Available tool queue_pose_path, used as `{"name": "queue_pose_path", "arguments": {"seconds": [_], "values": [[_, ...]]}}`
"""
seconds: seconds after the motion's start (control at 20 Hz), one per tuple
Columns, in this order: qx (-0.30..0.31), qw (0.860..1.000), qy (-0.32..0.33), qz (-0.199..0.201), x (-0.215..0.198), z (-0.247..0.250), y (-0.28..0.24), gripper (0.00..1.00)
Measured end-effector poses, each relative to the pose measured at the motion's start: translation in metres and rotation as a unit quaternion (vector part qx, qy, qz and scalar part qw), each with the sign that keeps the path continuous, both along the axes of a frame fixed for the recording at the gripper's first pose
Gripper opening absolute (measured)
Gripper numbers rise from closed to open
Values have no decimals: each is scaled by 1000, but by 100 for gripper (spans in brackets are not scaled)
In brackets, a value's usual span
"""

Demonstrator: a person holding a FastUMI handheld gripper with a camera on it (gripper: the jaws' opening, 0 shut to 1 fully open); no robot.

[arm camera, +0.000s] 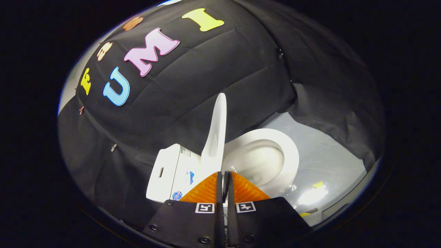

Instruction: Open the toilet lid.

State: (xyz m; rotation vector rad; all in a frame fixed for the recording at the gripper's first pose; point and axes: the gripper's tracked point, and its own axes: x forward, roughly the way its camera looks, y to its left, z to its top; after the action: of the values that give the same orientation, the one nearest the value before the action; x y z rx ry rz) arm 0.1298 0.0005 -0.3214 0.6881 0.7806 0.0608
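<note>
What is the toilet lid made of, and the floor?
The toilet lid, standing raised just ahead of the gripper with its fingers closed together, looks like smooth glossy white plastic: thin, with soft shine. The floor looks like smooth grey vinyl or painted sheet; bright lamp glare reflects off it, so I can't be sure.

- The floor is grey and glossy, with a bright patch of reflected light.
- The toilet stands directly on it, at 1 o'clock from the closed claw fingers.
- Small yellow tape marks lie at 3 o'clock of the bowl.
</note>
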Motion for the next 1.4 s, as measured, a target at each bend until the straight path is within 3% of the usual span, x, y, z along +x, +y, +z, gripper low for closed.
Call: {"name": "queue_pose_path", "arguments": {"seconds": [0.6,1.4], "values": [[-27,999,-38,18,4,61,73,13],[-151,983,-90,48,11,113,202,14]]}}
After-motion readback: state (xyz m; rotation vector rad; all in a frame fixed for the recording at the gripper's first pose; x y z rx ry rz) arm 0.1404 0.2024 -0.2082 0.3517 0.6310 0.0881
